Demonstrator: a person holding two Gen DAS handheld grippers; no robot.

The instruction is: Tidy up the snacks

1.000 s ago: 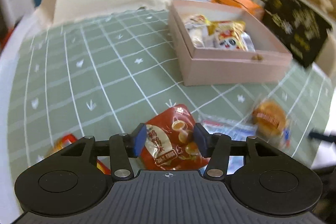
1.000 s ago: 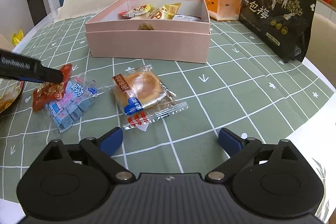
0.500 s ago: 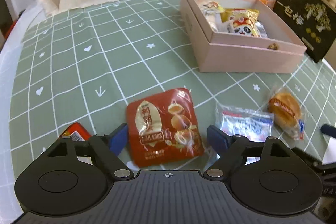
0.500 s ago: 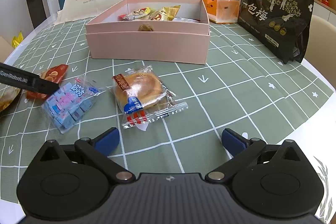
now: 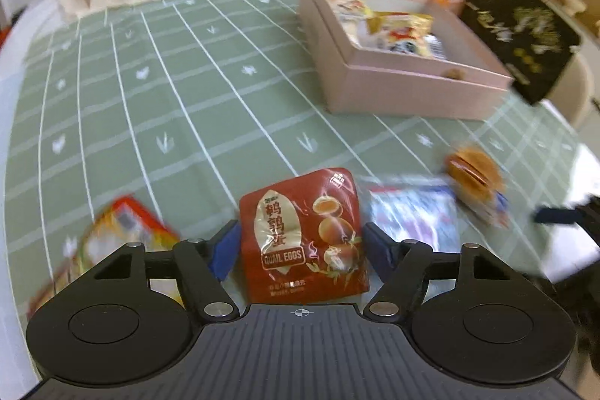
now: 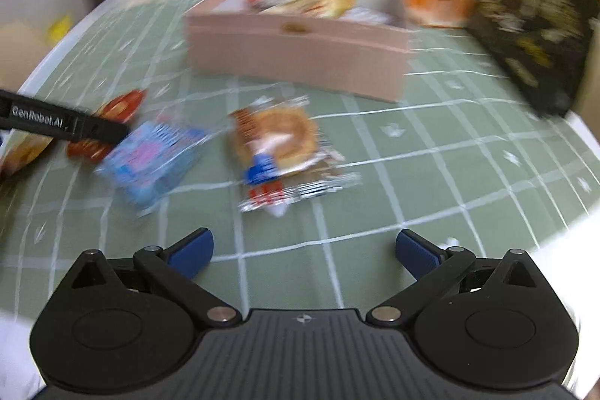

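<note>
Left tool (image 5: 298, 244), released, straddles the egg pack (image 5: 302, 237) lying on the worktop (image 5: 187, 107), well short of the box (image 5: 408, 92). Right tool (image 6: 303, 244) spread, empty. Risk: pads closing on the slick foil may skid off.

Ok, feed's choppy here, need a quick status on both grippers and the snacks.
Left gripper jaws just opened, quail egg pack between them, unpressed. Right gripper open, empty. Pink box unobstructed.
</note>
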